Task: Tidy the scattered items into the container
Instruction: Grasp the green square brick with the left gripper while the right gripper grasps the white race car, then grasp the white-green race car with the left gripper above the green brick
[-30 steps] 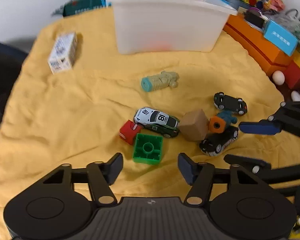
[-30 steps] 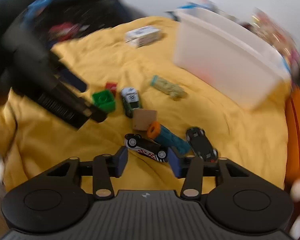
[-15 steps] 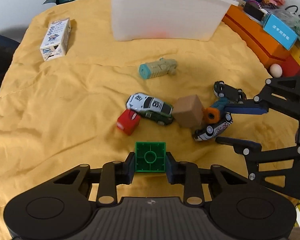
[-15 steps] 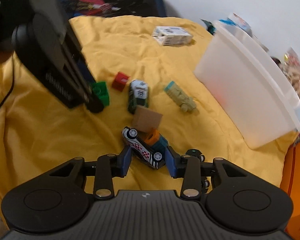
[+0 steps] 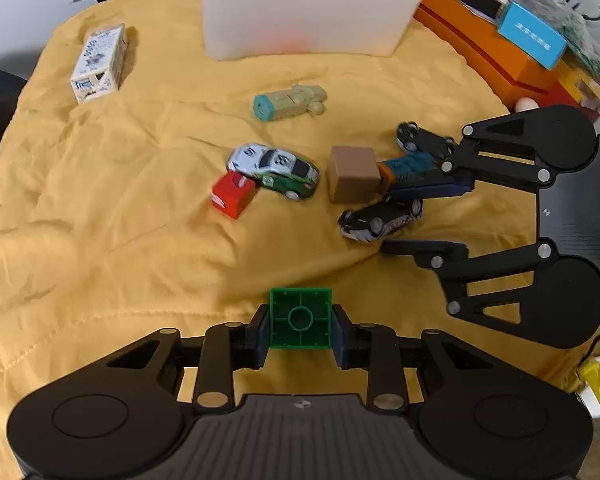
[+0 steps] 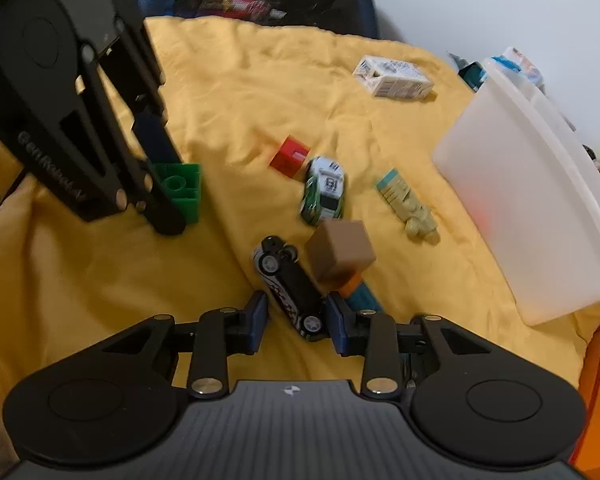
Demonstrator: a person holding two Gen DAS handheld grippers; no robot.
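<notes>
The green brick (image 5: pixel 300 324) is pinched by the left tongs (image 5: pixel 300 334), while the black car (image 6: pixel 292 292) is straddled by the closing right tongs (image 6: pixel 296 322), not yet gripped.

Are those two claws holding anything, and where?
Left gripper pinches the green brick by two opposite sides. Right gripper straddles a toy car, closing, not gripping.

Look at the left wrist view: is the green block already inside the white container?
No, the green block sits clamped in the left hand-held gripper, well short of the white container.
</notes>
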